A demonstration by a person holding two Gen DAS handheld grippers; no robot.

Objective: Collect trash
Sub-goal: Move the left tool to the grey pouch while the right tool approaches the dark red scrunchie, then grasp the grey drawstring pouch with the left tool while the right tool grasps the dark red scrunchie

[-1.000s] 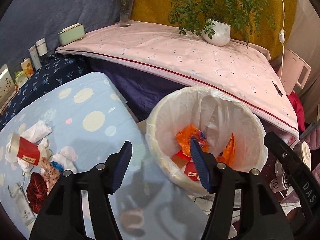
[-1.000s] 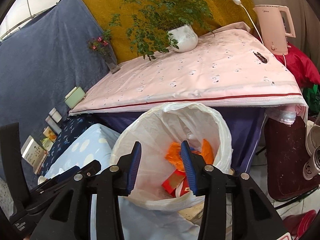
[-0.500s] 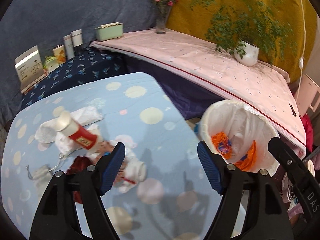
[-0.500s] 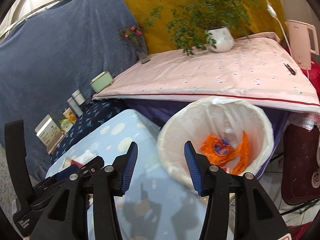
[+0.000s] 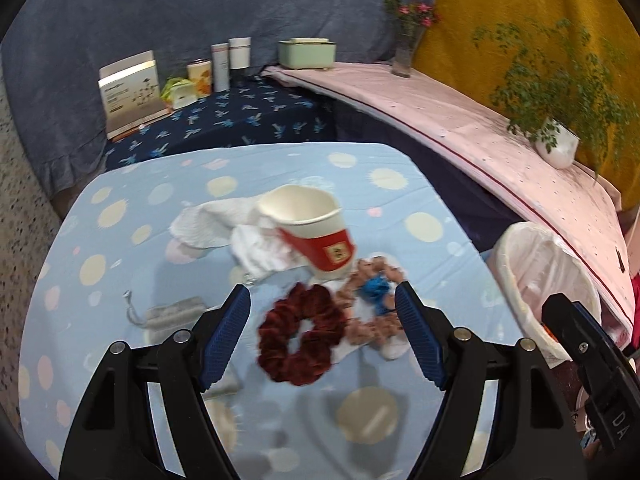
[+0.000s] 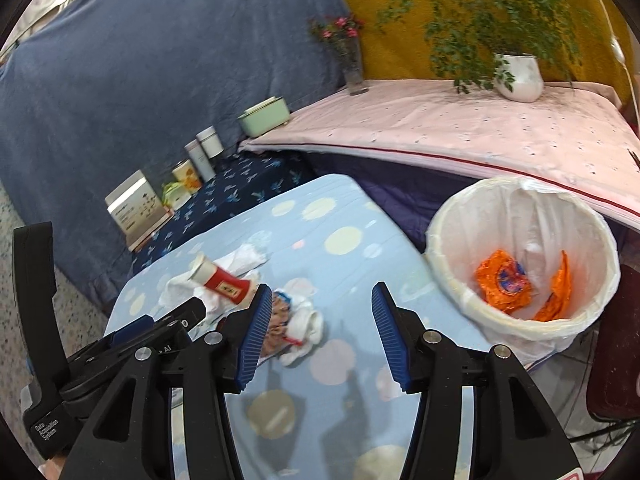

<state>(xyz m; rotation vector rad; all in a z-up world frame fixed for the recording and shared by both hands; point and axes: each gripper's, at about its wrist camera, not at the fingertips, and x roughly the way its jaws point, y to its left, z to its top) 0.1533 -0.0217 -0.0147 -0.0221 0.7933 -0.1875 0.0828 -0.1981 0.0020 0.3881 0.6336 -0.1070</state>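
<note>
Here, both hand-held grippers, left [image 5: 322,334] and right [image 6: 318,330], are held open and empty above the tabletop [image 5: 132,208], the right's jaws having just been opening; a paper cup [image 5: 310,230] is seen lying on tissues [image 5: 224,228].

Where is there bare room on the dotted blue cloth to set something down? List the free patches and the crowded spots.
Free: the near strip of the dotted blue cloth between the burgundy scrunchie and the grippers; the far band behind the paper cup; the right-hand strip between the pile and the lined bin. Crowded: the middle, where cup, white tissues and scrunchie lie bunched together.
</note>
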